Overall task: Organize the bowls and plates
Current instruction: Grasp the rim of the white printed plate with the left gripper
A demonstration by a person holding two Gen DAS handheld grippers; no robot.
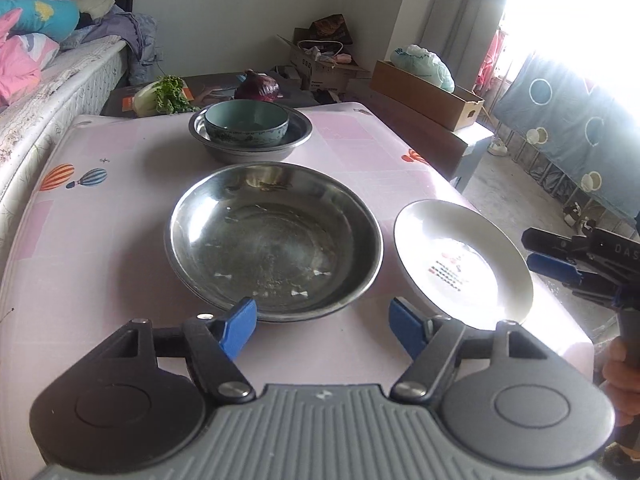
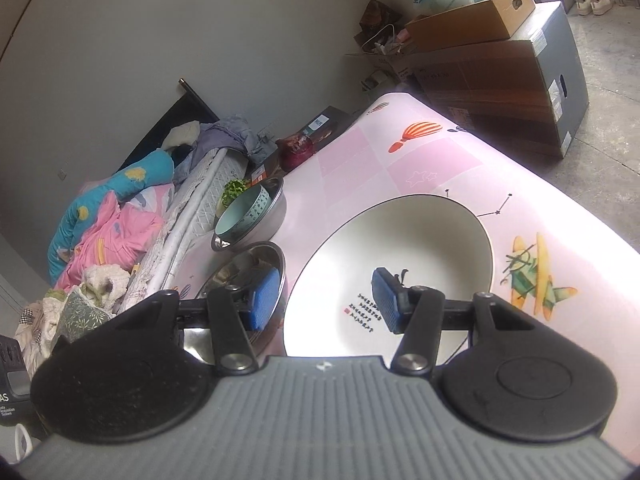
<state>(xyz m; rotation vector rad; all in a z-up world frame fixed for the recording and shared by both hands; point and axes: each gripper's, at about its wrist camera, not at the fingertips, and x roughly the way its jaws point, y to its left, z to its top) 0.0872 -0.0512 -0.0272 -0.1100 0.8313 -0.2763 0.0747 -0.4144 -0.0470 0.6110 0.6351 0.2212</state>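
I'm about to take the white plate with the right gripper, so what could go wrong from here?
1. The white plate lies flat near the table edge; a sideways nudge from the open right gripper may push it off.
2. The large steel bowl sits close beside the plate; a gripper finger could catch its rim.

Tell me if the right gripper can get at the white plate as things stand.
Probably yes: the right gripper is open right at the white plate, one finger over its inside, and nothing lies on or over the plate.
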